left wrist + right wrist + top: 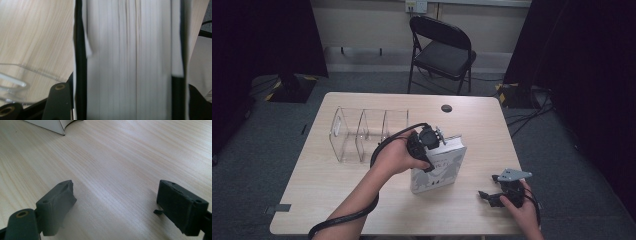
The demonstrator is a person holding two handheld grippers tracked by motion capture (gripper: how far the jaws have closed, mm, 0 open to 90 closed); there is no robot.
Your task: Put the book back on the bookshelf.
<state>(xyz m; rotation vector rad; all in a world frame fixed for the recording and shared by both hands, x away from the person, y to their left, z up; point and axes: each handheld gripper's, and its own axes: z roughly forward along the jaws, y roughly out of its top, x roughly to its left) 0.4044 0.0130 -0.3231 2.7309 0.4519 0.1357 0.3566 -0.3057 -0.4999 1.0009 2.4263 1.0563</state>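
White page edges fill the gap of the left tongs, which straddle a thick book.
Whether the pads still press it, I cannot tell. It leans near mid-counter, long axis running away from the person, cover print too small to read, just beside a clear divided organiser. Right tongs gape, empty.

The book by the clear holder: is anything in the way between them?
Nothing visible is. The book stands on the table just right of the clear holder, with the left gripper around its top edge. In the left gripper view the holder sits close beside the book with bare wood between them.
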